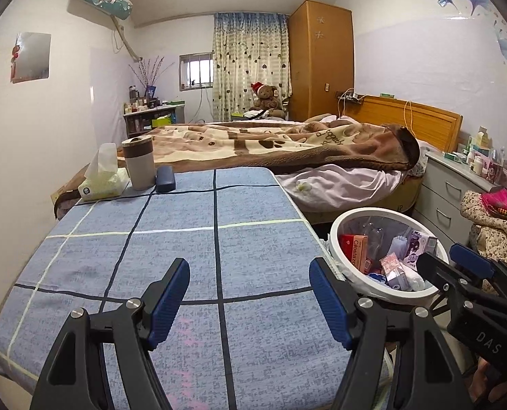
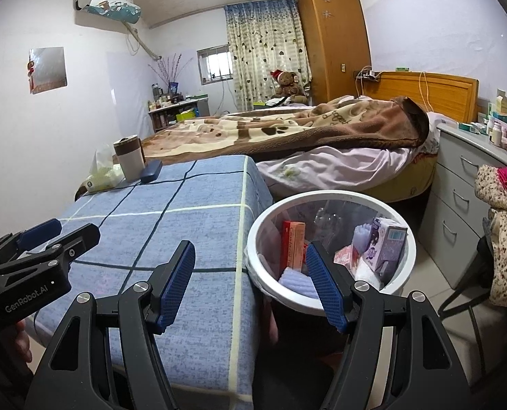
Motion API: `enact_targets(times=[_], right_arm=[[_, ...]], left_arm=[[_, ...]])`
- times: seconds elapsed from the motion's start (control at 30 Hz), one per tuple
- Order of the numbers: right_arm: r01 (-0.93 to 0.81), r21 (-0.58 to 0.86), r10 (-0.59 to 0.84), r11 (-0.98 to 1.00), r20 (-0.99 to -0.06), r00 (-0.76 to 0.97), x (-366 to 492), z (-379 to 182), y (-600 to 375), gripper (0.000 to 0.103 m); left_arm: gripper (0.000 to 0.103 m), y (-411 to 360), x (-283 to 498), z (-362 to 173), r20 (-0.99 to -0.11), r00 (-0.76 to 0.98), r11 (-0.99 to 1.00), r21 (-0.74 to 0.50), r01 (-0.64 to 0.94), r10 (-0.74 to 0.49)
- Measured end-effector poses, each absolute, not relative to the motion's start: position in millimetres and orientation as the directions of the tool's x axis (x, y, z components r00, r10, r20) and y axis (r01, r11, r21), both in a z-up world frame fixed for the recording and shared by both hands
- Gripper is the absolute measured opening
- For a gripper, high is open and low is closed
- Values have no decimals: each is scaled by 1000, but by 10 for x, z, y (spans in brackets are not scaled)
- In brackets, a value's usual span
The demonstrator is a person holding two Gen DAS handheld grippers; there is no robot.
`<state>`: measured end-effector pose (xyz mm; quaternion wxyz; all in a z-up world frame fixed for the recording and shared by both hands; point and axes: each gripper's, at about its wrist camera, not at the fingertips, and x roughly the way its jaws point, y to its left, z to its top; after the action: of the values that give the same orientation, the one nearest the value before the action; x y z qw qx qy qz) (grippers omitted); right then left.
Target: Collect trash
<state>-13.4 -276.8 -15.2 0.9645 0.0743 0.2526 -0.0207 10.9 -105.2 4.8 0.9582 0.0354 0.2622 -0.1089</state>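
The trash bin (image 2: pixel 253 259) is a round white pail with a thick rim and a clear liner, standing on the floor just beside the right edge of the tabletop (image 1: pixel 171 249), between it and the grey drawer unit (image 2: pixel 458 205). Inside it lie a red-and-orange carton (image 2: pixel 292 242) standing on end, a purple-and-white box (image 2: pixel 386 244) leaning against the far right wall, a pale ribbed piece (image 2: pixel 296 282) near the front, and what may be a clear plastic bottle (image 2: pixel 325 220) at the back, hard to make out through the liner.

The left gripper (image 1: pixel 250 297) hangs over the blue checked cloth with its fingers apart and nothing between them. The right gripper (image 2: pixel 250 282) sits over the near rim of the bin, fingers likewise spread and empty.

At the far left corner of the tabletop stand a tissue pack (image 1: pixel 101 179), a brown-and-grey tumbler (image 1: pixel 138 162) and a dark case (image 1: pixel 165 178), close together.
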Motion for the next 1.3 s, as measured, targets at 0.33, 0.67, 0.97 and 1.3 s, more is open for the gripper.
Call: enact_targets(times=[0.33,0.67,0.97,1.3], right_arm=[[72,132,2,989,-490,872,-142,-149,-2757,69],[71,135,4,988,-488,873,-131,-136,-2774,69],[73,132,1,989,-489,872,-126,-137,-2778,69],[71,133,3,989,-488,873,-130,-132,-2779,69]], left_arm=[[72,-1029,111,35,-513,838,975,6,220,-186],[72,-1008,118,30,-515,837,976,2,216,-184],[72,-1013,119,29,-515,837,976,2,216,-184],[72,-995,118,41,-517,836,977,2,215,-182]])
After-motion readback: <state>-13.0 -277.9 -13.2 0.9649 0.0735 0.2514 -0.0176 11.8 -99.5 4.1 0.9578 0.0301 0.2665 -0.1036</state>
